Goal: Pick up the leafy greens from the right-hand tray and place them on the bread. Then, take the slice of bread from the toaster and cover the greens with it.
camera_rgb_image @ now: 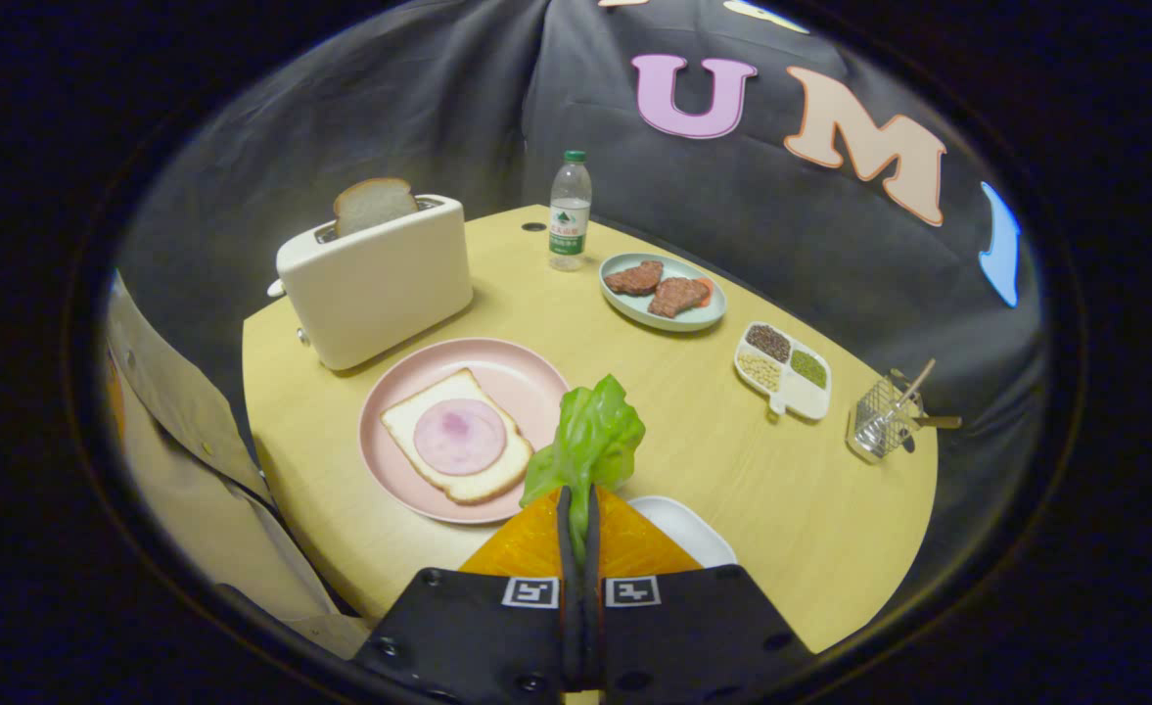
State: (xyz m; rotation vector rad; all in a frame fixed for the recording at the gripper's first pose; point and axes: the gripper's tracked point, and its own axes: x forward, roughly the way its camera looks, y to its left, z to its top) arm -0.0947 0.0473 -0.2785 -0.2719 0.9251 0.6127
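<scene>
Booth wall of dark cloth wraps my round yellow table (pixel 732 490). Toaster (pixel 380 279) holds a bread slice (pixel 373 203) upright; pink plate (pixel 527 377) has bread (pixel 438 460) with ham. My gripper (pixel 577 509) pinches the leafy greens (pixel 590 436) just beside that plate.

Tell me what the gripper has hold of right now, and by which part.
The gripper is shut on the crinkled green lettuce leaf, pinching its lower stem end; the leafy part sticks up beyond the fingertips.
</scene>
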